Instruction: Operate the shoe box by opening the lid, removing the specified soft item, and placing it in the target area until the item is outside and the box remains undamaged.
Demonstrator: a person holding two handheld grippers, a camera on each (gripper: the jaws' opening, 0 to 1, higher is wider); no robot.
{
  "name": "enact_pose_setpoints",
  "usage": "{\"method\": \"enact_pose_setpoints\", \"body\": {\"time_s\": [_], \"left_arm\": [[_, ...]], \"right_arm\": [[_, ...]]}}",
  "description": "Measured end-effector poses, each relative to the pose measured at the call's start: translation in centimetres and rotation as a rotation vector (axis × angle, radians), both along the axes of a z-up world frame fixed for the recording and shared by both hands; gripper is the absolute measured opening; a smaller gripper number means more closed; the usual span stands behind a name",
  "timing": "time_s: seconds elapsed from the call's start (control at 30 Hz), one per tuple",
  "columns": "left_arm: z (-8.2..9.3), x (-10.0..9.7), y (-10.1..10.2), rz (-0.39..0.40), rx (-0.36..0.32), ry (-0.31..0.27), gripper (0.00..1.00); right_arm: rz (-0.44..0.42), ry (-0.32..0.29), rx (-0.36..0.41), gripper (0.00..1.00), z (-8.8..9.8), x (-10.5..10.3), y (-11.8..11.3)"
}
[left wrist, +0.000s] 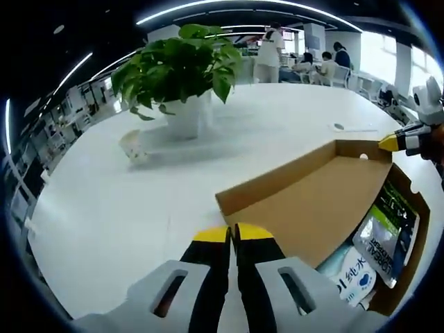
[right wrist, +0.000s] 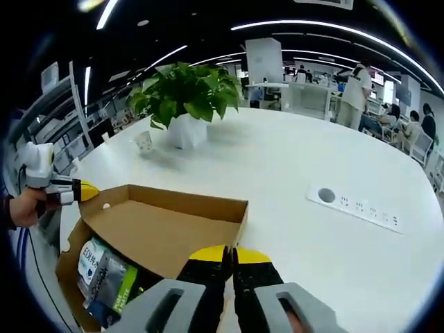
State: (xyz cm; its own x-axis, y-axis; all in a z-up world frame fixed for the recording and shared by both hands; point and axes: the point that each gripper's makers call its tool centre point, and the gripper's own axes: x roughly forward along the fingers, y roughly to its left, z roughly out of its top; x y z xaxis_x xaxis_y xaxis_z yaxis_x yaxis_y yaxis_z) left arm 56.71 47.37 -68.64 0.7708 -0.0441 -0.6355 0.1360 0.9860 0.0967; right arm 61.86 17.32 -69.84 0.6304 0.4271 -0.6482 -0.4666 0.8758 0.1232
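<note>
Left gripper view: we look across a broad white table (left wrist: 139, 208) in an open office, ceiling light strips overhead, people at desks upper right. A potted plant (left wrist: 179, 76) stands upper centre. Our left gripper (left wrist: 232, 234), bottom centre, is pinched closed on nothing. The shoe box (left wrist: 402, 277) sits lower right, its lid (left wrist: 312, 201) raised; inside lie soft packets (left wrist: 378, 239), one reading "纯水". The other gripper's yellow tip touches the lid's far corner at right edge.

Right gripper view: same table; a power strip (right wrist: 357, 205) lies right of centre. The right gripper (right wrist: 231, 255) is closed, empty, just beside the lid's edge. Packets lie in the box, lower left.
</note>
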Motion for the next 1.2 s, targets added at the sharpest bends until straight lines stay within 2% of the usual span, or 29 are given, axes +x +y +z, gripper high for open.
{"method": "enact_pose_setpoints", "body": {"time_s": [0.57, 0.67, 0.93, 1.2], "left_arm": [[0.0, 0.3, -0.2, -0.015, 0.006, -0.006, 0.0], [0.5, 0.2, -0.2, -0.01, -0.022, -0.035, 0.0], [1.2, -0.5, 0.6, 0.017, -0.036, -0.056, 0.0], [2.2, -1.5, 0.6, 0.042, -0.094, -0.092, 0.0]], "right_arm": [[-0.009, 0.011, 0.004, 0.0, 0.0, 0.0, -0.1], [-0.011, 0.011, 0.002, 0.0, 0.2, -0.2, -0.1], [-0.036, 0.0, 0.017, 0.0, 1.2, -0.8, -0.6], [-0.052, -0.013, 0.008, 0.01, 2.1, -1.9, -1.8]]}}
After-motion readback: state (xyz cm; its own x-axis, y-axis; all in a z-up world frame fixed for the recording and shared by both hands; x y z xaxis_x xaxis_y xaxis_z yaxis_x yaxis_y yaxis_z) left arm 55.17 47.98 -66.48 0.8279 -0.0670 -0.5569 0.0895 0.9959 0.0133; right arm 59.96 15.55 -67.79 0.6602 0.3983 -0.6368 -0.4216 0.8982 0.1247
